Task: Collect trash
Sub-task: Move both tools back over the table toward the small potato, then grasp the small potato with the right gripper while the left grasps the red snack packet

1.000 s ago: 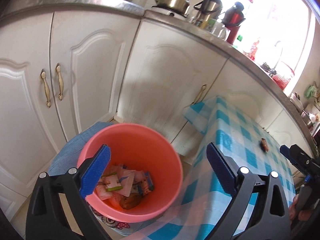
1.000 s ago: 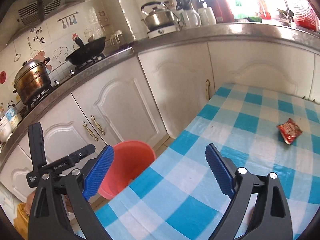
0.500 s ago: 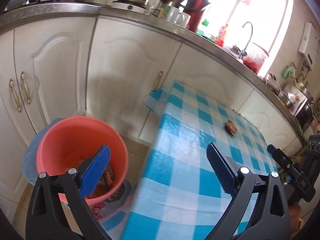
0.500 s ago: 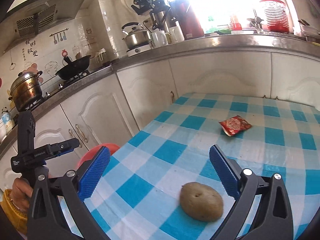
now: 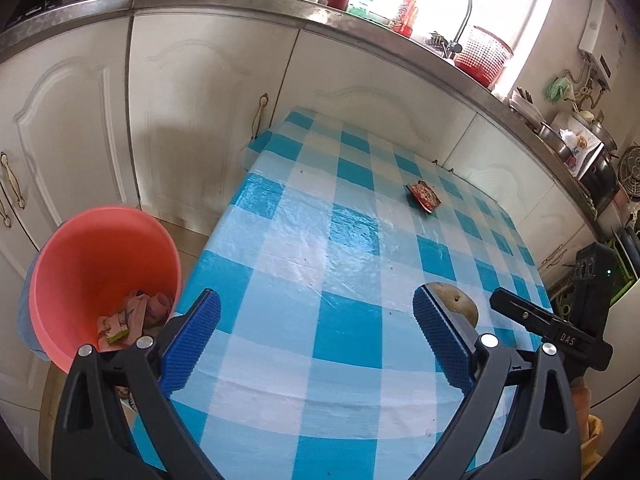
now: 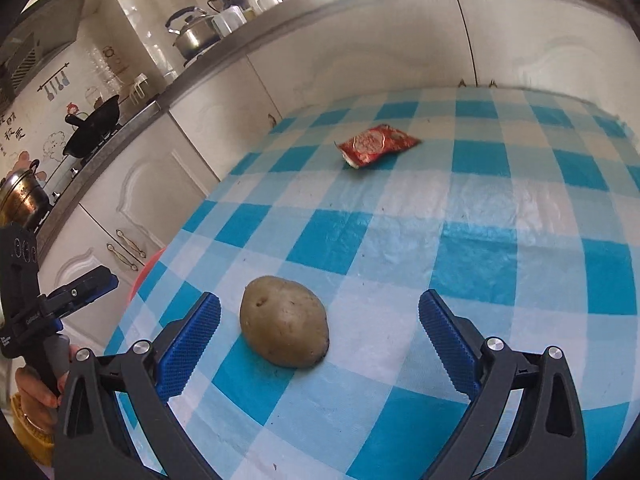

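A red snack wrapper [image 5: 423, 196] [image 6: 376, 145] lies on the far part of the blue-and-white checked table [image 5: 304, 264] [image 6: 500, 216]. A brown potato [image 6: 284, 321] lies between the open jaws of my right gripper [image 6: 320, 320]; it also shows in the left wrist view [image 5: 456, 302] behind the right finger. My left gripper [image 5: 316, 320] is open and empty above the table's near edge. The salmon-pink bucket [image 5: 100, 264], holding several wrappers, stands on the floor left of the table.
White cabinets [image 5: 192, 92] with brass handles run behind the table. The counter carries a kettle [image 6: 192, 36], mugs, flasks, a wok [image 6: 96, 124] and a red basket [image 5: 482, 54] by the sink tap.
My left gripper swung from above the bucket to over the table. My right gripper moved forward and down, so the potato now lies between its jaws.
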Motion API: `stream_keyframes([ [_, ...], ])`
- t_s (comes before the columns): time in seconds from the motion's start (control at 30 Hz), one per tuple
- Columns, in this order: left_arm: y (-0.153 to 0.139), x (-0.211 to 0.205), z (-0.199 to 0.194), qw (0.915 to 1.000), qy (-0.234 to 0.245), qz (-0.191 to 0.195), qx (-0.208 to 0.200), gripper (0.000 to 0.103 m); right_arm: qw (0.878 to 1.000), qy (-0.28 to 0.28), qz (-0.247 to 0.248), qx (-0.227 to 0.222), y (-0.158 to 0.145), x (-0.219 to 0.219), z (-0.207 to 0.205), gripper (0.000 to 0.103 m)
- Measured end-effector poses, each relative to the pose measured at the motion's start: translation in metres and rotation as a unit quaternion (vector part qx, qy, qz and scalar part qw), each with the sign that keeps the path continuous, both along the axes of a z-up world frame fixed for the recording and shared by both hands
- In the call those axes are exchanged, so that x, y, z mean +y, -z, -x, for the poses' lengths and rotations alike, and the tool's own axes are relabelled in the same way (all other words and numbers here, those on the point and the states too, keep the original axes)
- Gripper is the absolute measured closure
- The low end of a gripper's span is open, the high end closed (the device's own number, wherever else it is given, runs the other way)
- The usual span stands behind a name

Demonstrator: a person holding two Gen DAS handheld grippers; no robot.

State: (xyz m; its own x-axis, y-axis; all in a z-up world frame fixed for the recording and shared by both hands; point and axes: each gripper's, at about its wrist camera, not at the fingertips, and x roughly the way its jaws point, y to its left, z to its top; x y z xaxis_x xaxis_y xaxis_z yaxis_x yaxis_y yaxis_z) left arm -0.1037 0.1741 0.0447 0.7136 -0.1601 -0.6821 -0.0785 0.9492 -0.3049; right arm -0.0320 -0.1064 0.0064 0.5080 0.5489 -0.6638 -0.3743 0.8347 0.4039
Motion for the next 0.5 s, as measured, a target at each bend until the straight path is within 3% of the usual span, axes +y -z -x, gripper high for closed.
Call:
stream_keyframes([
  [0.17,-0.002,-0.013,-0.006,0.9999,0.01,-0.002,0.011,0.006,0.999,-0.043,0.02,0.001,0.002,0.016,0.004,0.005],
  [0.33,-0.004,-0.02,-0.014,0.9997,0.011,-0.001,0.02,0.006,0.992,-0.089,0.089,-0.028,-0.002,0.048,0.01,0.008],
  [0.4,-0.006,-0.023,-0.017,0.9997,0.011,-0.005,0.022,0.006,0.987,-0.099,0.117,-0.039,-0.002,0.058,0.01,0.015],
  [0.43,-0.008,-0.025,-0.018,0.9997,0.012,-0.005,0.022,0.006,0.985,-0.105,0.132,-0.045,-0.002,0.063,0.011,0.033],
  [0.5,-0.011,-0.027,-0.022,0.9997,0.014,-0.008,0.021,0.006,0.981,-0.11,0.152,-0.042,0.002,0.069,0.007,0.039],
])
